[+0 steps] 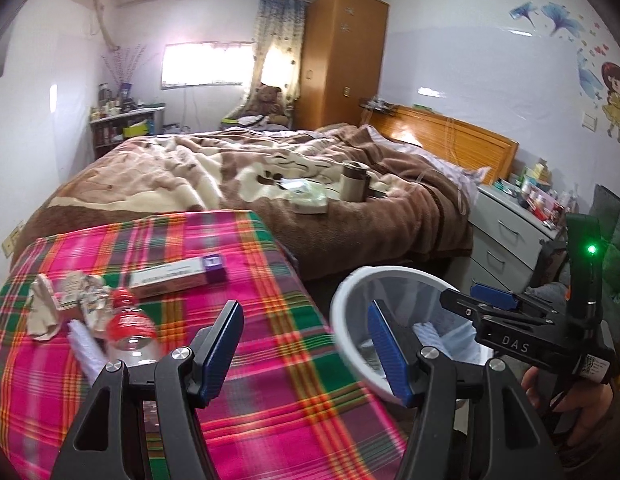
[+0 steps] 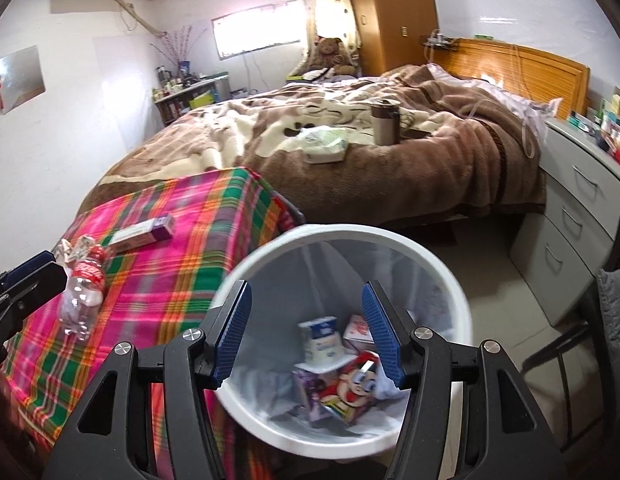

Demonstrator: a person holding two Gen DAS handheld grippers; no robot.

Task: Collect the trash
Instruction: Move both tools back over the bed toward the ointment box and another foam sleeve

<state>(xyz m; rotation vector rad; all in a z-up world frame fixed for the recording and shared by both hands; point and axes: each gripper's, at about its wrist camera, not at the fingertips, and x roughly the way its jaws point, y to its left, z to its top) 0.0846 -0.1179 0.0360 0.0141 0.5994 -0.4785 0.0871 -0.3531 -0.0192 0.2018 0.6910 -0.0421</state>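
Note:
A white trash bin (image 2: 350, 234) stands beside the low table with the pink plaid cloth (image 2: 169, 264). In it lie a white-and-blue carton (image 2: 322, 340) and a red cartoon box (image 2: 352, 394). My right gripper (image 2: 306, 292) hangs open over the bin, nothing between its pads; it shows at the bin (image 1: 350, 286) as the right gripper (image 1: 462, 296). On the cloth (image 1: 269, 340) lie a clear bottle with a red label (image 1: 129, 328), crumpled wrappers (image 1: 65, 300) and a long box with a purple end (image 1: 177, 276). My left gripper (image 1: 303, 312) is open and empty above the cloth, right of the bottle.
Behind the table is a bed with a brown blanket (image 1: 350, 224), bearing a steel cup (image 1: 354, 182) and a tissue pack (image 1: 310, 198). Grey drawers (image 2: 570, 216) stand right of the bin. A dark chair (image 2: 582, 340) is at the right edge.

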